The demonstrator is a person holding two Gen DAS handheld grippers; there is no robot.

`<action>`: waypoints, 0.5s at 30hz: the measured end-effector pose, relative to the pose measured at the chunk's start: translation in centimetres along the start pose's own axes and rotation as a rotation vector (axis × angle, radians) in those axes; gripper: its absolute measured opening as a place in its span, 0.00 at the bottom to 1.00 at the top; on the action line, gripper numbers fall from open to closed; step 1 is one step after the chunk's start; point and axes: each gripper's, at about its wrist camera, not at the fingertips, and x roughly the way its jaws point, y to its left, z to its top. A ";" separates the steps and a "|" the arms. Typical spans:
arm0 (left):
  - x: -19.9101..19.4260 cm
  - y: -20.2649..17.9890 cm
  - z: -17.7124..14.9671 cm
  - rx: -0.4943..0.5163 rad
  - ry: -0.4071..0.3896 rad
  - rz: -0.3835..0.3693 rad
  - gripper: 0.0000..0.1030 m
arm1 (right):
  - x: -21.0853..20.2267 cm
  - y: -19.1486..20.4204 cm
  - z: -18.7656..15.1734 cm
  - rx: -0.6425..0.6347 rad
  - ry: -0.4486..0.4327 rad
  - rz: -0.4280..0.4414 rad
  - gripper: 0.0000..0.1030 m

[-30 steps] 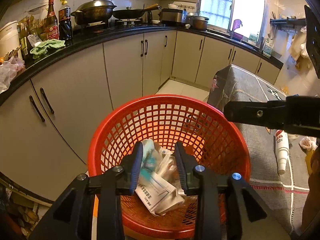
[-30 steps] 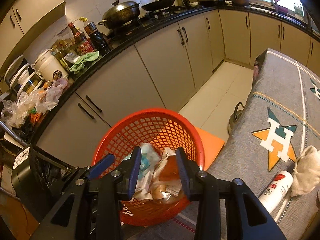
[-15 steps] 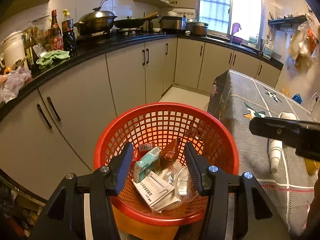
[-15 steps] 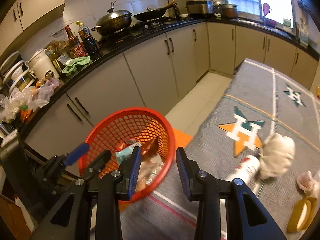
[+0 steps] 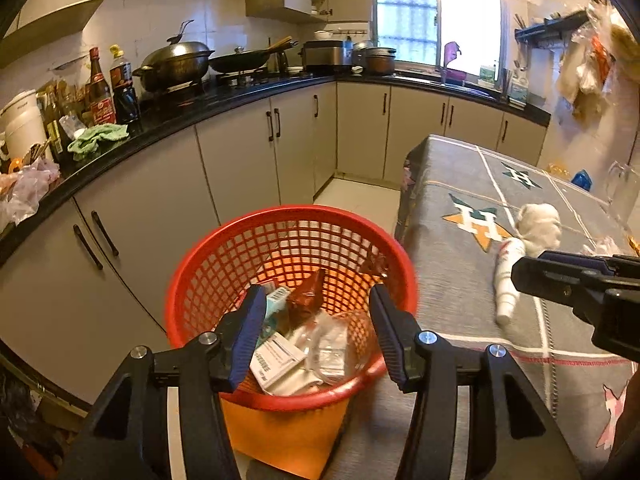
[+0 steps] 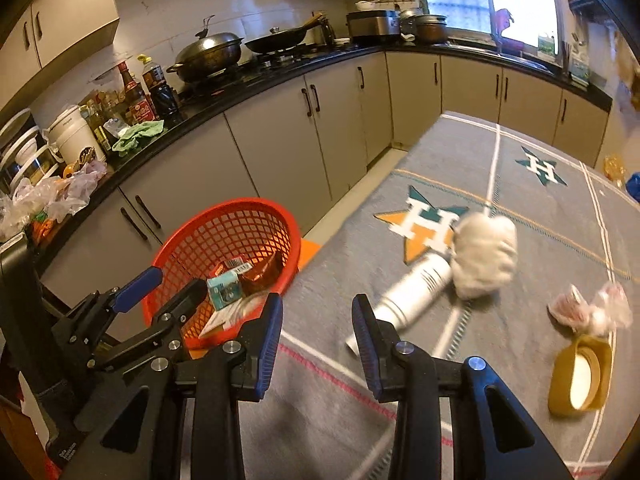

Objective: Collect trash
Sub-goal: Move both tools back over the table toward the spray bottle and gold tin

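The left gripper hangs right over the near rim of the red basket, its fingers spread wide with nothing between them. Inside the basket, under those fingers, lies a heap of trash: a white box, a teal carton, a brown wrapper and clear plastic packets. An orange surface shows beneath the basket.

To the basket's right, over the near end of the grey cloth-covered table, the right gripper is likewise released, jaws apart and empty. Just past its right fingertip lies a white bottle on its side, pointing away from the basket. Touching the bottle's far end is a crumpled white wad. Farther right of the basket, near the table's edge, sit a yellow lid turned open side up and, just beyond it, a scrunched clear-and-pink wrapper.

Behind the basket runs the dark counter over pale cabinets. Along it from the basket's left toward the far corner: plastic bags, a green rag, sauce bottles, a lidded wok and a window beyond.
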 end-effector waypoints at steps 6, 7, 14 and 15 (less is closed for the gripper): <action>-1.1 -2.3 -0.4 0.037 -0.007 -0.014 0.51 | -1.9 -1.6 -1.4 0.027 -0.009 0.000 0.38; -1.3 -2.8 -0.5 0.044 -0.008 -0.015 0.51 | -2.2 -1.8 -1.7 0.024 -0.011 -0.007 0.38; -2.1 -5.2 -0.7 0.087 -0.013 -0.028 0.52 | -4.1 -3.7 -3.2 0.032 -0.026 -0.048 0.38; -2.3 -5.6 -0.7 0.096 -0.015 -0.030 0.52 | -4.4 -3.9 -3.4 0.031 -0.031 -0.056 0.38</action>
